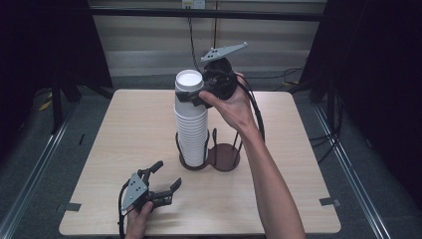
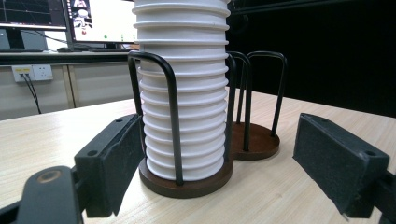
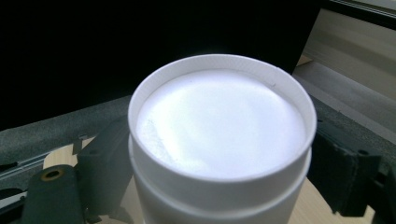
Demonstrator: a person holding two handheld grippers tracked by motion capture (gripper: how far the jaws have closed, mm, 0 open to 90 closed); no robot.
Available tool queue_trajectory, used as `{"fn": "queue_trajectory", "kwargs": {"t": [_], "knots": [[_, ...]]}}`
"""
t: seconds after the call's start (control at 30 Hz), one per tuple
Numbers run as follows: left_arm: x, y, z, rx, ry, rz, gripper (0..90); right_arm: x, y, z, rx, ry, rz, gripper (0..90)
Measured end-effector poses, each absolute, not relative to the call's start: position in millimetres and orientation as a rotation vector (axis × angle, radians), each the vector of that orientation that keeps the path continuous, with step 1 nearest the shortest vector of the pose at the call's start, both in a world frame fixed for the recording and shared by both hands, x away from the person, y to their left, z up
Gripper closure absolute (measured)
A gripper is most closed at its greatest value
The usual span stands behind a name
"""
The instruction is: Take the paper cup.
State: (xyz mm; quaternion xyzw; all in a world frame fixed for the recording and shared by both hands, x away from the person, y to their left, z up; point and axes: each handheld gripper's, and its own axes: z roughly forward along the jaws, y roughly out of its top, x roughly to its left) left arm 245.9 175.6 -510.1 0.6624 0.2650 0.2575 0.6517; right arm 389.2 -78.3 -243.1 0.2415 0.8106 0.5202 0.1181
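Cups [image 1: 191, 127], nested upside down in a tall white stack, stand upright in the near ring of the wire holder [image 1: 222, 158] at the middle of the tabletop [image 1: 124, 129]. Your right claw [image 1: 197, 99] is at the top of that stack, its jaws closed from either side on the topmost cup [image 1: 189, 85], which sits squarely between the pads [image 3: 105, 163] in the right gripper view. The stack's long axis runs straight up, so I judge the lift must follow that line to slip the cup off without dragging its neighbours. Your left claw [image 1: 163, 180] rests low near the front edge, jaws spread and holding nothing, with the stack's base ahead of it, well apart.
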Motion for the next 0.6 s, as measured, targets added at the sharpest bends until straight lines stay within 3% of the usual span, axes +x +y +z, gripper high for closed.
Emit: {"fn": "queue_trajectory", "kwargs": {"t": [0.6], "knots": [[246.0, 175.6, -510.1, 1.504, 0.602, 0.584, 15.7, 386.3, -77.6, -241.0, 0.680, 2.321, 1.539, 20.8]]}}
